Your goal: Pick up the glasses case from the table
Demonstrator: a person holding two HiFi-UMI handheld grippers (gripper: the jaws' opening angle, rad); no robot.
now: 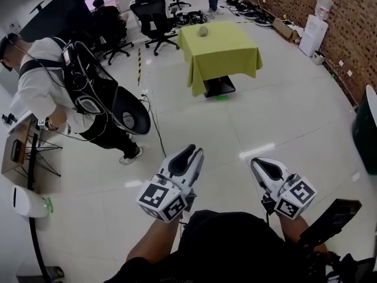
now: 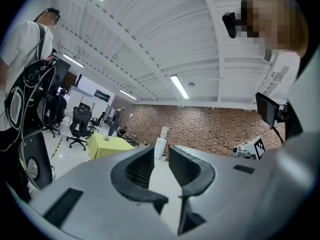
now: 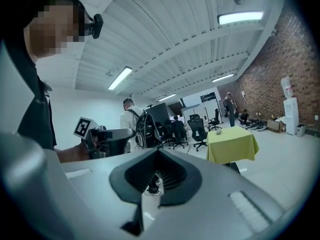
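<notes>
The left fingers [image 2: 137, 171] stand only a slit apart, their tips not quite meeting, and nothing lies between them; past the narrow gap only bare floor and a distant brick wall [image 2: 210, 126] show. The right fingers [image 3: 172, 176] are pressed together at the tips, closing a rounded loop that holds nothing. In the head view both pairs, the left fingers [image 1: 187, 161] and the right fingers [image 1: 266, 171], are held out side by side low over the pale floor [image 1: 194, 117], touching nothing. The glasses case [image 1: 203, 31], a small grey lump, lies on the counter [image 1: 230, 55] draped in a yellow-green cloth, toward that counter's left side, far ahead and well apart from both pairs of fingers. The left gripper view puts the case [image 2: 106, 137] left of its fingers; the right gripper view puts it [image 3: 218, 131] to the right.
</notes>
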